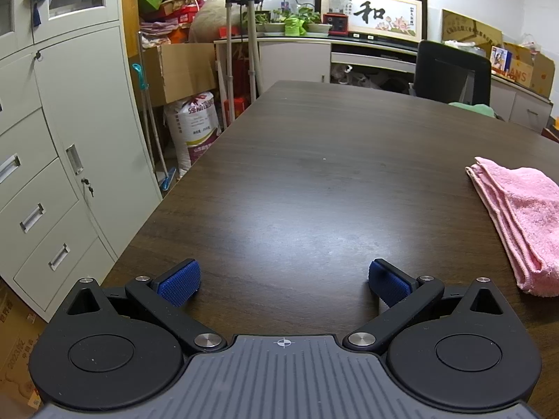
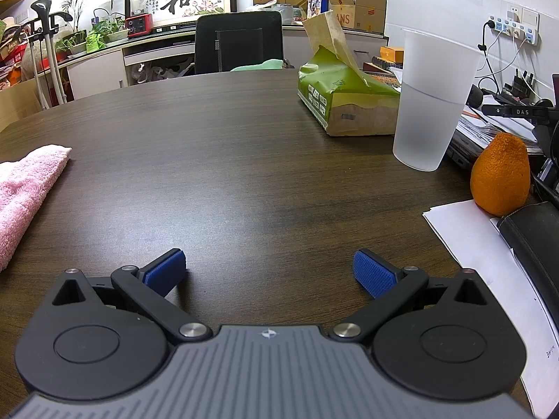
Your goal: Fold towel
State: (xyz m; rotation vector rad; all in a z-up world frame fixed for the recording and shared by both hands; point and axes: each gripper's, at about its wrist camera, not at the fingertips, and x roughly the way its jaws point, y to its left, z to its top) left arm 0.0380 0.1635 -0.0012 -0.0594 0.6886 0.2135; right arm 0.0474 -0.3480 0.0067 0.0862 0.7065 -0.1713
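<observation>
A pink towel lies folded in layers on the dark wooden table, at the right edge of the left wrist view. In the right wrist view the same towel shows at the far left. My left gripper stands open near the table's front edge, well left of the towel, with nothing between its blue pads. My right gripper is also open and holds nothing, to the right of the towel over bare table.
A green tissue pack, a frosted plastic cup, an orange fruit, white papers and a black case crowd the right side. A black chair stands at the far end. Filing cabinets flank the left edge.
</observation>
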